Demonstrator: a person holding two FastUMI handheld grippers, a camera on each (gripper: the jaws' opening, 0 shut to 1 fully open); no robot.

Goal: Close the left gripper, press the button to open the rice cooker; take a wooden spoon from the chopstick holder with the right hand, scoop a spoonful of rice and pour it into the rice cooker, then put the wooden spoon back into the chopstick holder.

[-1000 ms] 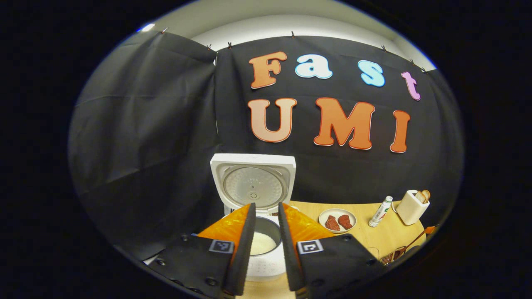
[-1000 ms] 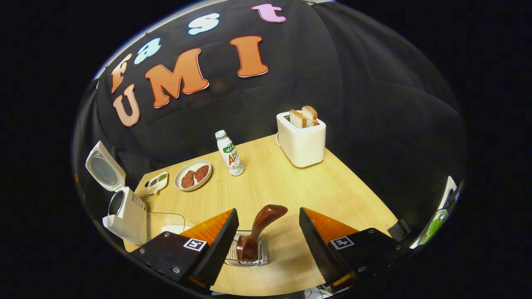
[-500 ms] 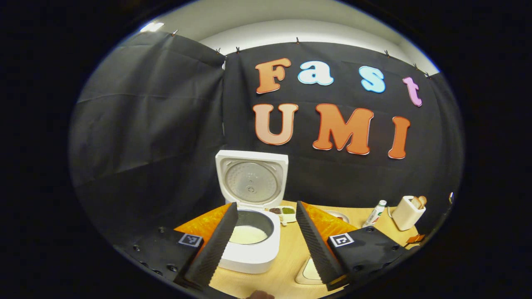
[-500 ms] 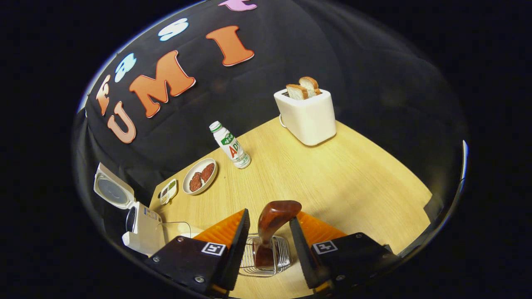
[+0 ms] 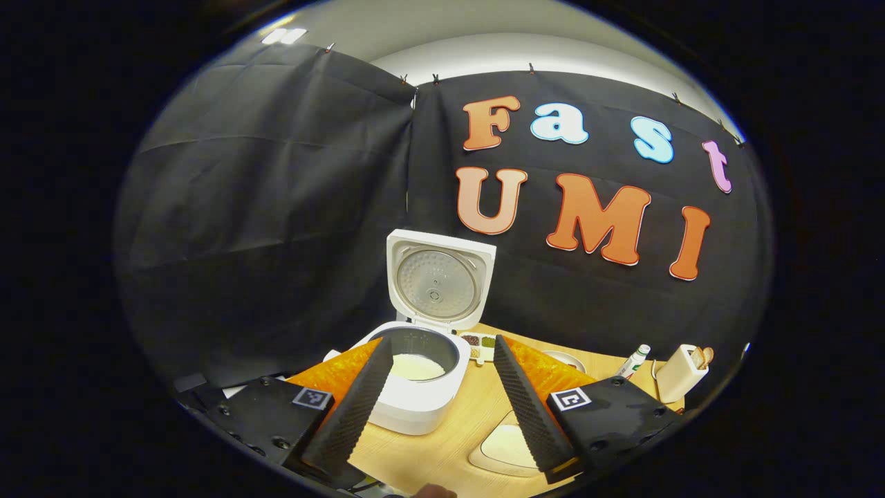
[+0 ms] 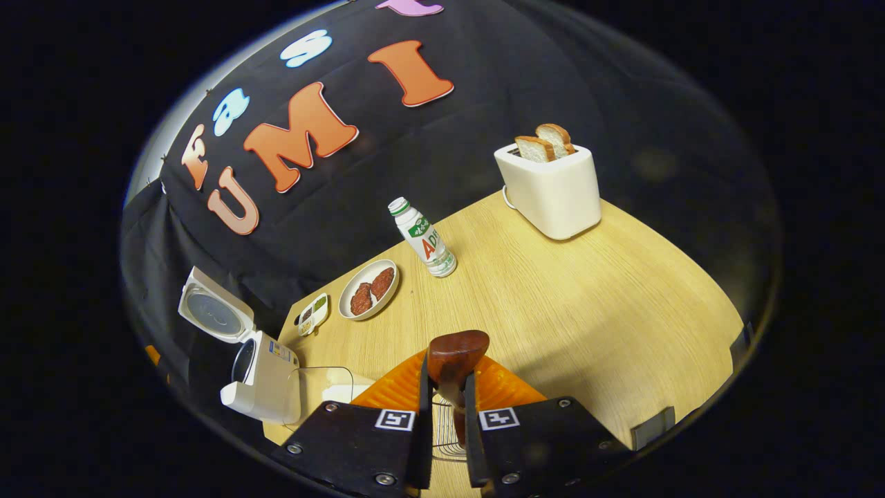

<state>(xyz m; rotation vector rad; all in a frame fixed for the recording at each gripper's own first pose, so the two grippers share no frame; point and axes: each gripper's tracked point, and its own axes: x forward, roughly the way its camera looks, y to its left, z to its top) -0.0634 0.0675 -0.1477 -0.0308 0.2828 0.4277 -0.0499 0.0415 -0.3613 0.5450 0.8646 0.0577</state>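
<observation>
Right gripper (image 6: 446, 387) clamped on wooden spoon (image 6: 453, 356) standing in wire chopstick holder (image 6: 442, 432), left gripper (image 5: 439, 377) fingers spread apart before rice cooker (image 5: 415, 387), lid upright, rice inside, rice dish (image 5: 508, 446) just beside it on table (image 6: 594, 290).

A white rice cooker (image 5: 415, 387) with a silver-grey inner lid holds white rice, and the light wood-grain tabletop (image 6: 588, 290) carries a cream toaster (image 6: 553, 187) with tan bread, a white bottle (image 6: 423, 238) with a green cap, and a pale plate (image 6: 368, 289) of dark red patties. The glossy reddish-brown wooden spoon (image 6: 453, 356) sits between black ridged fingers (image 6: 423, 415) backed with orange, each marked with a black-and-white square tag.
</observation>
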